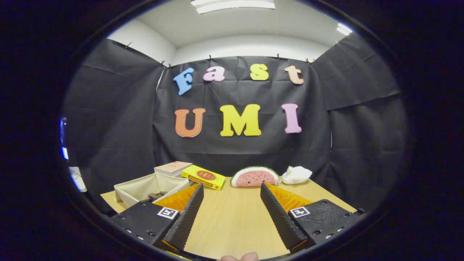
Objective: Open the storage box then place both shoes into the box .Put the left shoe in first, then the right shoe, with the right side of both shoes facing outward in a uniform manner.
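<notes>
My gripper (232,192) is open above the wooden table (232,221), with nothing between its two fingers (192,210). To the left of the left finger stands a cream fabric storage box (145,186) with its top open. Something dark and brownish (156,195) lies inside it, too small to tell what it is.
Behind the box lies a pale flat box (173,168), and beside it a yellow carton (203,177). A watermelon-slice plush (255,177) and a white plush toy (296,174) sit at the table's far edge. A fingertip (239,257) shows at the near edge.
</notes>
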`<state>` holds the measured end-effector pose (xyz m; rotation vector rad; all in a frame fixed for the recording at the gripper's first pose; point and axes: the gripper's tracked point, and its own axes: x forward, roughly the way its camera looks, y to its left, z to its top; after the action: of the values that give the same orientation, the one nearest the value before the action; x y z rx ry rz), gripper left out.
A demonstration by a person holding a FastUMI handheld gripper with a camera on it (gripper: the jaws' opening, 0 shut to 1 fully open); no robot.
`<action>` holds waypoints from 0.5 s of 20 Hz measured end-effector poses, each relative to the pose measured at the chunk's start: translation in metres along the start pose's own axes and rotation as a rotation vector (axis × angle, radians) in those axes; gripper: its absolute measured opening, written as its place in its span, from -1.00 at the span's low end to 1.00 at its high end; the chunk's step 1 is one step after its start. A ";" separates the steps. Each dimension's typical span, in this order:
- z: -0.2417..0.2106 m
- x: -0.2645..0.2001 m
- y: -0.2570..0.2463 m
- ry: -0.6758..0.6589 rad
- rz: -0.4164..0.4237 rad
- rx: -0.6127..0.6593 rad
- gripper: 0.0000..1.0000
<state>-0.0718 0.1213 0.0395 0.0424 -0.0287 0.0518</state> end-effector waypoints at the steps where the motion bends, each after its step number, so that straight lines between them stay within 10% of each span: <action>1: -0.003 -0.001 0.003 0.009 0.009 0.010 0.91; 10: -0.018 0.003 0.004 0.053 0.014 0.017 0.91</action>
<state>-0.0690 0.1264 0.0223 0.0577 0.0241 0.0668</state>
